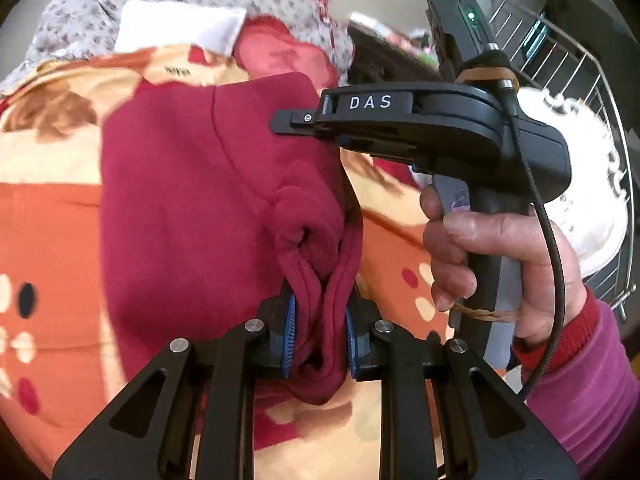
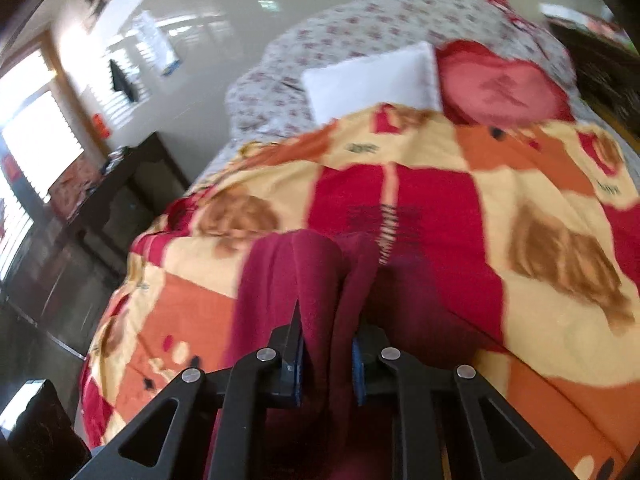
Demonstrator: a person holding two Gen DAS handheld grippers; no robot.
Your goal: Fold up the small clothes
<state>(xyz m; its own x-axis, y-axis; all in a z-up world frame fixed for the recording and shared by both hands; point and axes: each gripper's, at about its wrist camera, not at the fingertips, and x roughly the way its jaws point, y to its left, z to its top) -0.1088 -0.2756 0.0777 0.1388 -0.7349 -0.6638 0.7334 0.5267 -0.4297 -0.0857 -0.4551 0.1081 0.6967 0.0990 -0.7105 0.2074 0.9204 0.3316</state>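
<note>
A dark red fleece garment [image 1: 192, 200] hangs over a bed covered by an orange, yellow and red patterned blanket [image 1: 48, 208]. My left gripper [image 1: 320, 332] is shut on a bunched edge of the garment between its blue pads. The right gripper's body [image 1: 420, 120], held in a hand, reaches to the garment's upper right edge in the left wrist view; its fingertips are hidden there. In the right wrist view my right gripper [image 2: 328, 364] is shut on a fold of the same garment [image 2: 296, 280] above the blanket [image 2: 540, 208].
At the head of the bed lie a white pillow [image 2: 372, 80], a red cushion [image 2: 504, 84] and a floral quilt [image 2: 360, 28]. A dark cabinet [image 2: 120, 192] stands left of the bed below bright windows. A metal railing [image 1: 592, 92] is at the right.
</note>
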